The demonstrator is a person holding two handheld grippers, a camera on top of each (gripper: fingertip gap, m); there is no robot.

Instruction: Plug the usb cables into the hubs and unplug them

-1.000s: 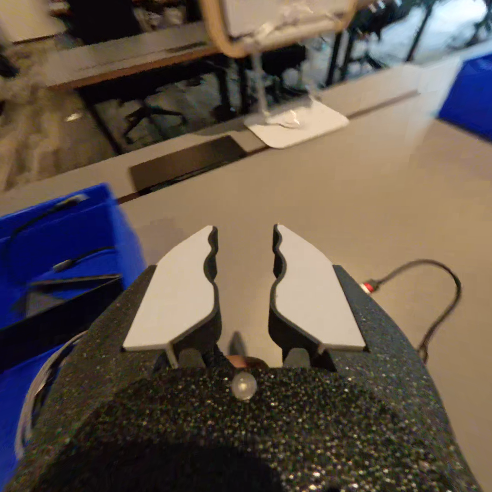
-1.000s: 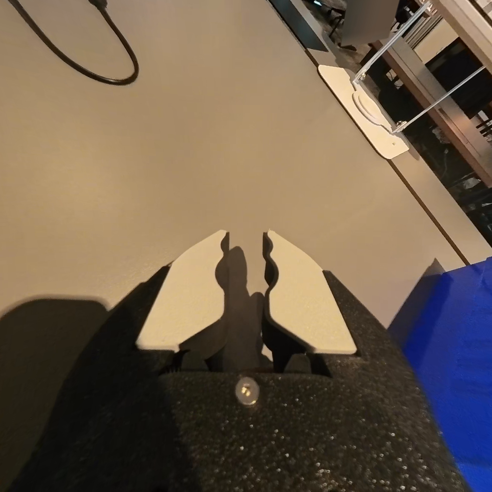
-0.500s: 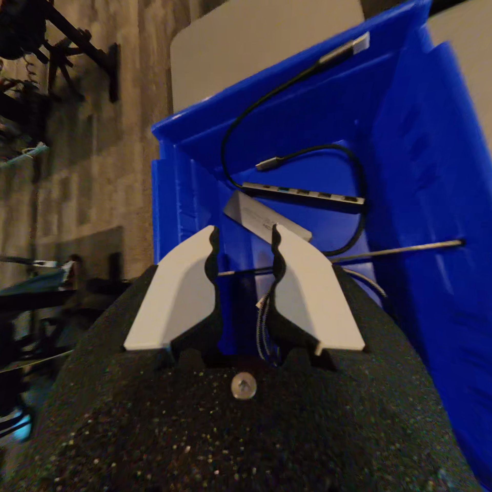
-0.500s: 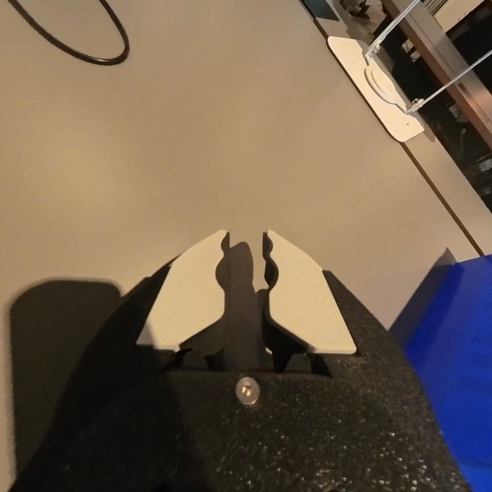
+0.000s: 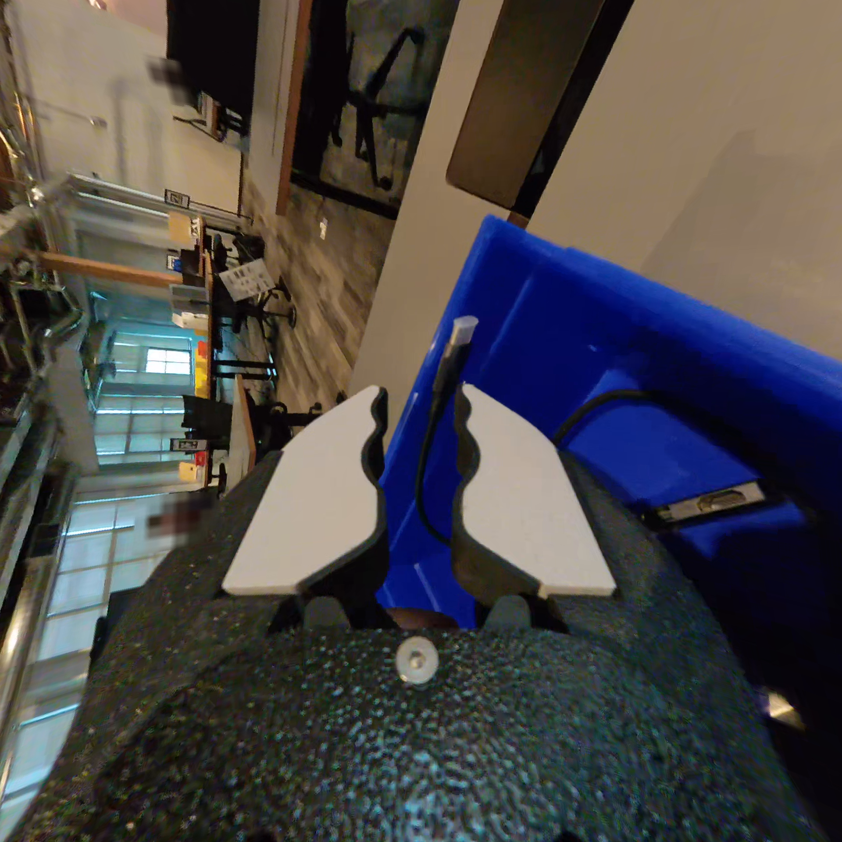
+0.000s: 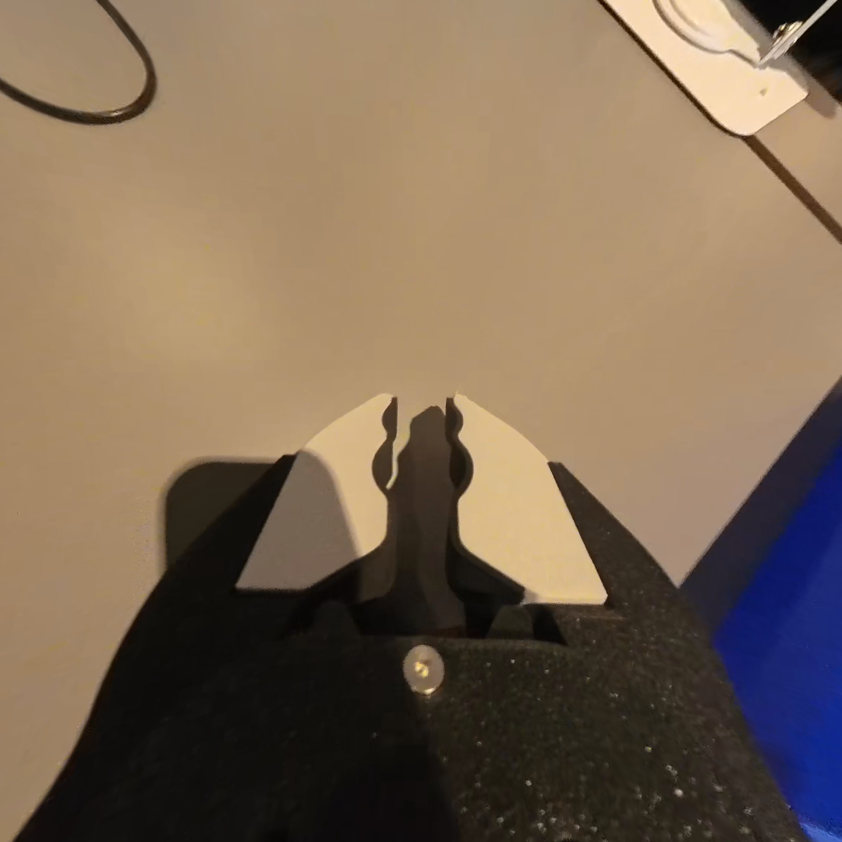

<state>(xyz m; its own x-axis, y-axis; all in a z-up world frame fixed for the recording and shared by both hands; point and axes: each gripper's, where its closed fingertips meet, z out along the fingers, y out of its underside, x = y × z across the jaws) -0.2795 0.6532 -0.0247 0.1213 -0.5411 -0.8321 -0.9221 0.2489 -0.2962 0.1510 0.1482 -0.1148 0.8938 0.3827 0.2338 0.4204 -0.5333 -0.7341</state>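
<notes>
In the left wrist view, my left gripper (image 5: 420,392) is open and rolled sideways over a blue bin (image 5: 638,319). A black USB cable rises in the gap between its fingers, and the cable's silver plug (image 5: 461,335) sticks up past the bin's rim. I cannot tell whether the fingers touch it. A grey hub (image 5: 711,503) lies in the bin to the right. My right gripper (image 6: 421,400) is open and empty, close above the beige table (image 6: 410,228). A loop of black cable (image 6: 132,98) lies on the table at upper left.
A second blue bin (image 6: 783,592) stands at the right of my right gripper. A white stand base (image 6: 711,59) sits at the table's far edge. A dark panel (image 5: 515,91) is set in the table beyond the left bin. The room beyond holds desks and chairs. Some 65 centimetres of space lies between my two pairs of fingers.
My left gripper swung from the table over to the blue bin, rolled sideways, and closed in on the cable plug at the rim. My right gripper dropped slightly toward the table.
</notes>
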